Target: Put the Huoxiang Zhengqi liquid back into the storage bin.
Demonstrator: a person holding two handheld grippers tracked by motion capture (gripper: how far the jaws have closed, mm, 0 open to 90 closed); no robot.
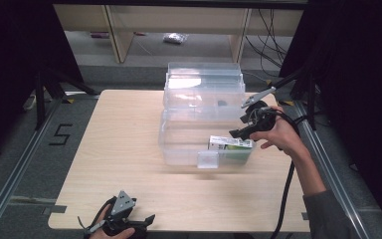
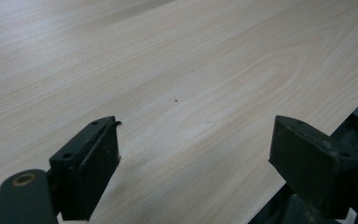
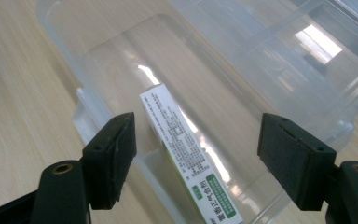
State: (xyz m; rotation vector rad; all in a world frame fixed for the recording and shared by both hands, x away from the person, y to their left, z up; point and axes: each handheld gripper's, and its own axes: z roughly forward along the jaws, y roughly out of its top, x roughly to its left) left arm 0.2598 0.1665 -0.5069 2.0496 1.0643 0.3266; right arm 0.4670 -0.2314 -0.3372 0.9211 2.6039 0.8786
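The small box [image 1: 231, 144] already lies inside the clear bin [image 1: 179, 149] right of centre, released beneath the spread-jawed right gripper [image 1: 238, 125], while the left gripper [image 1: 146, 219], also agape, idles lower left, leaving perhaps the lid [image 1: 204, 82].

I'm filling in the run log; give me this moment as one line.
right gripper: open above box | box: lying in clear bin, lid open | left gripper: open, nothing between jaws, over table

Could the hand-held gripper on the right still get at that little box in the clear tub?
Probably yes. The right hand-held gripper hangs open just above the small box, which lies in the lidless clear tub; nothing sits between them.
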